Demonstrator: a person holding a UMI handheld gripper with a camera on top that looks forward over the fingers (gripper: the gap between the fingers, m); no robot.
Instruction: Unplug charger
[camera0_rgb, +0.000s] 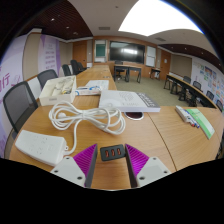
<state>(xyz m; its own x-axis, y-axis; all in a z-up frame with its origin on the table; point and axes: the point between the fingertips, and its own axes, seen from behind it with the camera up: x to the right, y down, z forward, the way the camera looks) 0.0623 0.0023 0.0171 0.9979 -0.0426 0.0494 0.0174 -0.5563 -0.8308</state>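
A small black charger (112, 153) with three orange ports on its face sits between my fingertips, just above the wooden table (150, 140). My gripper (112, 155) is shut on it, with the purple pads (85, 158) pressing against its two ends. Beyond the fingers a white cable (85, 115) lies in loose coils on the table. A white power strip (40, 147) lies to the left of the fingers, at the near end of the cable. I cannot see whether the cable joins the charger.
Past the cable there is an open white box (56, 90) and a stack of papers (127, 100). Green and white pens (200, 122) lie to the right. Black chairs (18, 103) line the left side of the long table.
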